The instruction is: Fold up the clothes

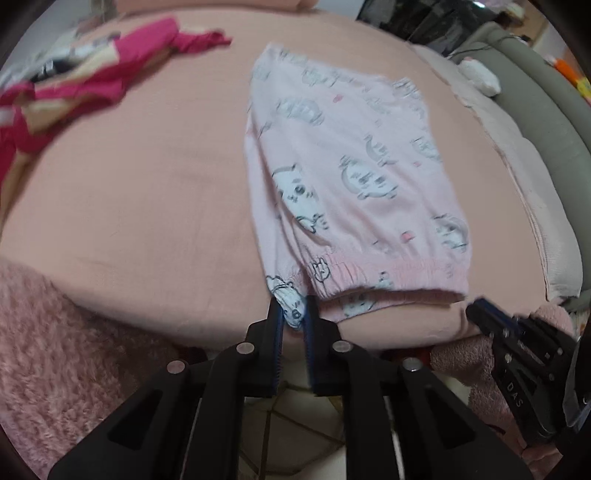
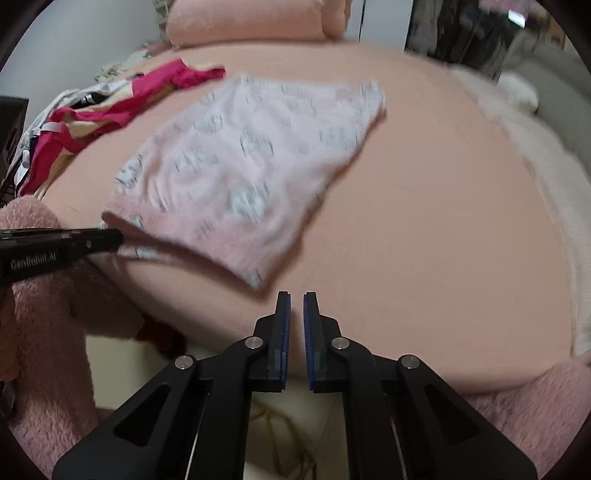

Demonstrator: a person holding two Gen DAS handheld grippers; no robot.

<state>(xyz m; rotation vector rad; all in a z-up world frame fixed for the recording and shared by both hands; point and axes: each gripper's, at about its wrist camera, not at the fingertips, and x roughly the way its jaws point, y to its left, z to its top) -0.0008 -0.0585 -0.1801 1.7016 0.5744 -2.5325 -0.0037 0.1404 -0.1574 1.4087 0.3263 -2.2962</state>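
Note:
A folded pale pink garment [image 1: 351, 177] printed with cartoon animals lies on the pink bed [image 1: 129, 184], its elastic waistband towards me. My left gripper [image 1: 293, 310] is shut on a bottom-layer corner that sticks out under the waistband at the near edge. In the right wrist view the same garment [image 2: 240, 166] is blurred, and the left gripper [image 2: 110, 238] meets its near left corner. My right gripper [image 2: 296, 299] is shut and holds nothing, just short of the garment's near right corner. It also shows at the right edge [image 1: 476, 308].
A heap of red and cream clothes [image 1: 74, 92] [image 2: 110, 107] lies at the far left of the bed. A fuzzy pink blanket [image 1: 44, 350] [image 2: 44, 314] covers the near edge. A pale blanket [image 1: 517, 166] and a grey sofa [image 1: 535, 92] run along the right. A pink pillow [image 2: 243, 18] sits at the far end.

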